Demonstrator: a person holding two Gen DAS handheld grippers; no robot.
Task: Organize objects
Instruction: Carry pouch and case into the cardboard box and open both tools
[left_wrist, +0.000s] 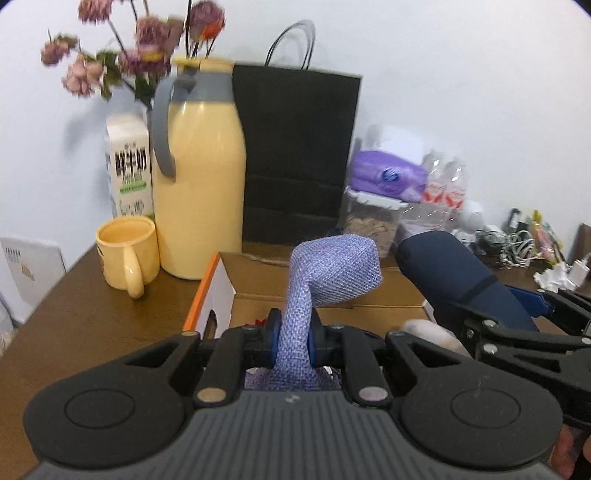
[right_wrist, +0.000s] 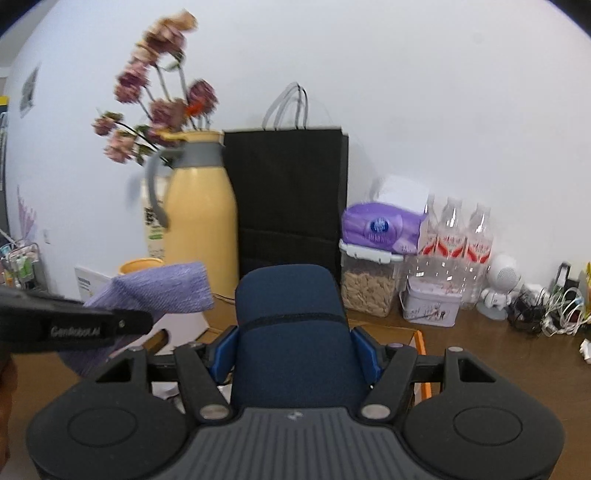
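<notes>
Left hand-held gripper (left_wrist: 293, 338): you are pinching the lilac woven pouch (left_wrist: 332, 273) by its narrow neck, so its body is hanging free above the cardboard box (left_wrist: 325, 284).
Right hand-held gripper (right_wrist: 295, 354): you are clasping the navy case (right_wrist: 291, 332) across its width, over the same box.
Surface (left_wrist: 81, 314): brown wood is carrying a yellow mug (left_wrist: 125, 254), yellow thermos (left_wrist: 199, 184) and black paper bag (left_wrist: 299, 155).
Room: a white wall is backing everything.

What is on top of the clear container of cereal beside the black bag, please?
A purple tissue pack lies on the clear container's white lid, with a white tissue sticking up. The pack hides most of the lid.
</notes>
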